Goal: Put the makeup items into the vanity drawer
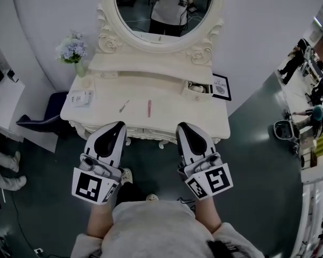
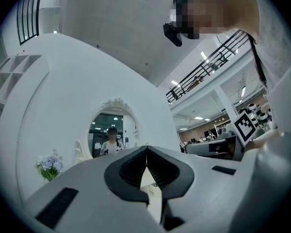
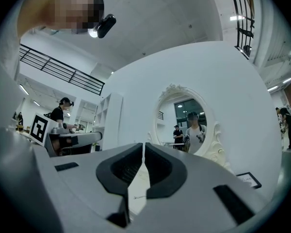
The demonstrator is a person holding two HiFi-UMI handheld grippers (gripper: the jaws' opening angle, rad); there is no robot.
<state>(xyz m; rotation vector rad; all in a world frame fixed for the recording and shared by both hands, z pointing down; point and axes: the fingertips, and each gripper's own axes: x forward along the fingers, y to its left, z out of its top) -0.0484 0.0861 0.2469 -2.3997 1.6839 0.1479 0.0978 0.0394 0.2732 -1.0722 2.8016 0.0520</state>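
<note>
an oval mirror (image 1: pixel 133 11) in a carved cream frame reflects a person (image 1: pixel 171 4). below-left of it stand pale blue flowers (image 1: pixel 72 49) in a vase (image 1: pixel 81 69); below-right of it sits a small framed picture (image 1: pixel 221 87).

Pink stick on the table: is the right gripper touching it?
Apart. The head view shows the pink stick lying alone on the table, bare tabletop between it and the right gripper near the front edge.

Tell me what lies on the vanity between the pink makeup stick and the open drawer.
Nothing: in the head view the cream vanity top is bare between the pink makeup stick and the open drawer.
</note>
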